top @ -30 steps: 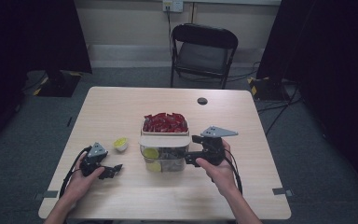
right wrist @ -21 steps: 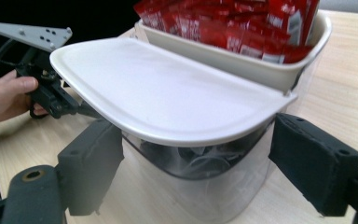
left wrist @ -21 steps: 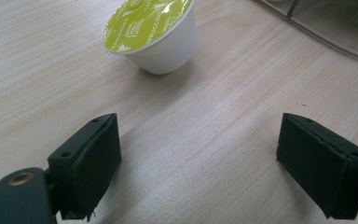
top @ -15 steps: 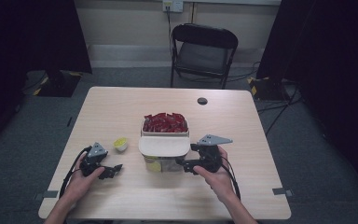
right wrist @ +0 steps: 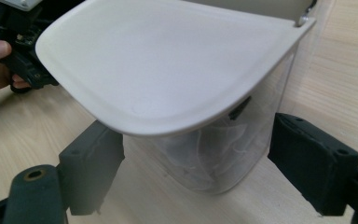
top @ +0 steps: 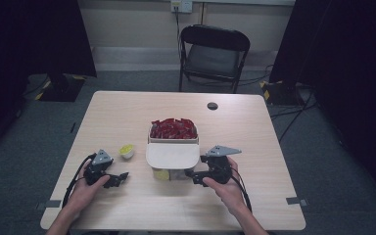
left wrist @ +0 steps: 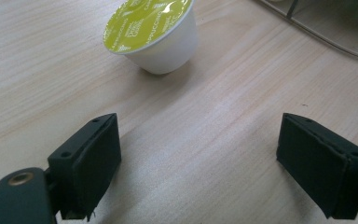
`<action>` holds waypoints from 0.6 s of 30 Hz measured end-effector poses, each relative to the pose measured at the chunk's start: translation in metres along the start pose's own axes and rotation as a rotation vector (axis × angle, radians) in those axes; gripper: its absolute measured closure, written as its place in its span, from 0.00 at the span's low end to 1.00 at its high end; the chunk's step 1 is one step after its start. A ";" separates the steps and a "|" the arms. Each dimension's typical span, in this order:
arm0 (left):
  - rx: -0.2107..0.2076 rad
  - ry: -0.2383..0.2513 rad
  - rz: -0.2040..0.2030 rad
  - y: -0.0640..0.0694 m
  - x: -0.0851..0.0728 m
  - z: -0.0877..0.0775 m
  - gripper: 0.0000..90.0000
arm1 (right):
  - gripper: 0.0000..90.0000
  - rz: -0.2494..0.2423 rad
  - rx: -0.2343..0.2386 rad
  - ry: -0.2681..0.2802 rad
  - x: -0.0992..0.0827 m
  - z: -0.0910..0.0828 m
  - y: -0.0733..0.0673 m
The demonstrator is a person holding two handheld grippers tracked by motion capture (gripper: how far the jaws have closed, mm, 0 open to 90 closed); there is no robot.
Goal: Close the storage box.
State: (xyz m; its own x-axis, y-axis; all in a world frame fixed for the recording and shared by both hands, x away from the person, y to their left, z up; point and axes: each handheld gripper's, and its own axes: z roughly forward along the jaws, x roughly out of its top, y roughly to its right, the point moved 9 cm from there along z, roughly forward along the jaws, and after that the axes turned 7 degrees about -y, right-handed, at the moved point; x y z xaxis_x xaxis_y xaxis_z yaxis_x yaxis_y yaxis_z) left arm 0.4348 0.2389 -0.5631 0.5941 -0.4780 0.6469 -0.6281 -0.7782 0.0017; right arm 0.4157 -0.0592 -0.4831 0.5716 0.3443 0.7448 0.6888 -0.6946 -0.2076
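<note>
Starting at the left of the table, the left gripper (top: pixel 111 179) rests low on the pale wooden table (top: pixel 127 117), its 2 black jaws spread apart with nothing between them. Just beyond it stands the small white coffee capsule with a lime-green foil lid (top: pixel 126 150), tilted slightly on its narrow base. My guess is that this capsule belongs in the clear plastic container with a hinged off-white lid (top: pixel 172 155) at the middle of the table, just in front of the tray heaped with red sachets (top: pixel 173 129).

To do this well, the left gripper should come at the capsule level with its white wall, below the foil rim, and close gently so the thin cup does not buckle or skid away. The lid needs to be up and held before the capsule travels.

On the right, the right gripper (top: pixel 200 176) sits close against the container's right side, jaws apart; I cannot tell that they touch it.

The left gripper view gives the capsule (left wrist: pixel 152 33) large, foil printing and all, with bare wood between the jaws. The right gripper view looks up under the drooping lid (right wrist: pixel 168 60) and through the clear wall to pale capsules inside. The high view places the capsule, container and both hands in relation.
</note>
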 end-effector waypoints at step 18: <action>0.000 0.000 0.000 0.000 0.000 0.000 0.15 | 0.19 0.025 -0.059 -0.034 -0.019 -0.008 0.020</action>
State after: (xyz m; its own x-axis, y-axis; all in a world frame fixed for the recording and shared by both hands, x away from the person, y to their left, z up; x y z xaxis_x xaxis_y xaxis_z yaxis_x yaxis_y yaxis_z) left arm 0.4348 0.2389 -0.5631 0.5942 -0.4778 0.6470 -0.6280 -0.7782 0.0021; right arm 0.4154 -0.0848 -0.4961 0.6035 0.3468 0.7180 0.6474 -0.7388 -0.1873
